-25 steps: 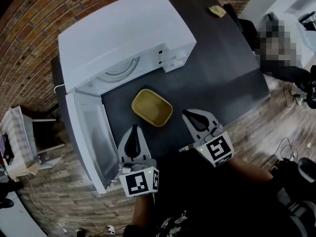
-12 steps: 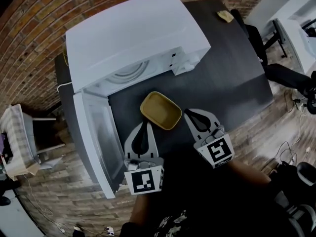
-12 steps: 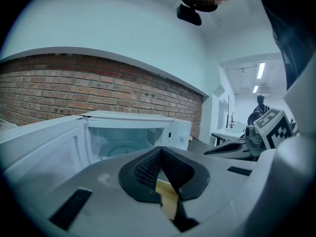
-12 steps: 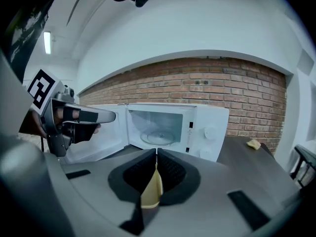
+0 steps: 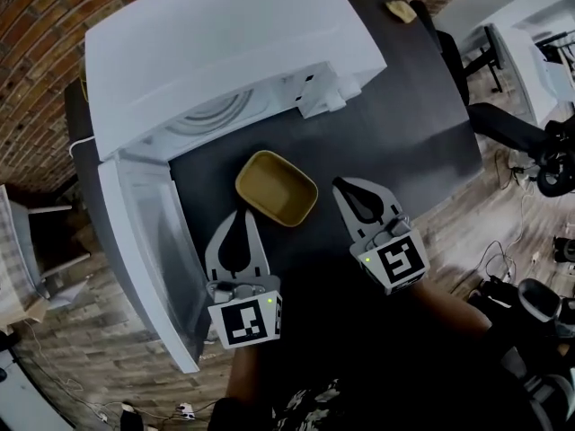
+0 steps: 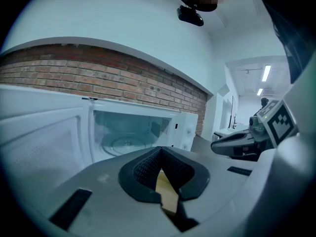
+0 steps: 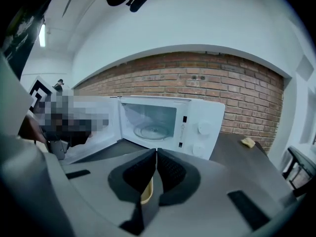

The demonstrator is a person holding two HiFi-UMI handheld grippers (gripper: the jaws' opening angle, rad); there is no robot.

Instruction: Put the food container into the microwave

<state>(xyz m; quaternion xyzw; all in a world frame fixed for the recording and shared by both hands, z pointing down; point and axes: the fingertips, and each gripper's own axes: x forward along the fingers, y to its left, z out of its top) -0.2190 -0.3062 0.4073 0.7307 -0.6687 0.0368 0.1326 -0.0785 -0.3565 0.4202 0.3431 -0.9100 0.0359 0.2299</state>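
The white microwave stands along the far left side of the dark bench, against a brick wall; its door is swung wide open to the left, reaching past the bench's near edge; a glass turntable shows in the open cavity. The yellow food container lies empty on the bench, upright, just in front of the open cavity and nearer the bench's near edge than its far one.

The left hand-held gripper is closed with nothing in it, its jaw tips together; it points at the container's near left end, very close, though contact cannot be settled from above. The right hand-held gripper is likewise closed and empty, its tips just beside the container's right end but apart from it. In each gripper view the container shows only as a yellow sliver behind the closed jaws.

At the bench's far right corner lies a small yellowish lump, perhaps a sponge.
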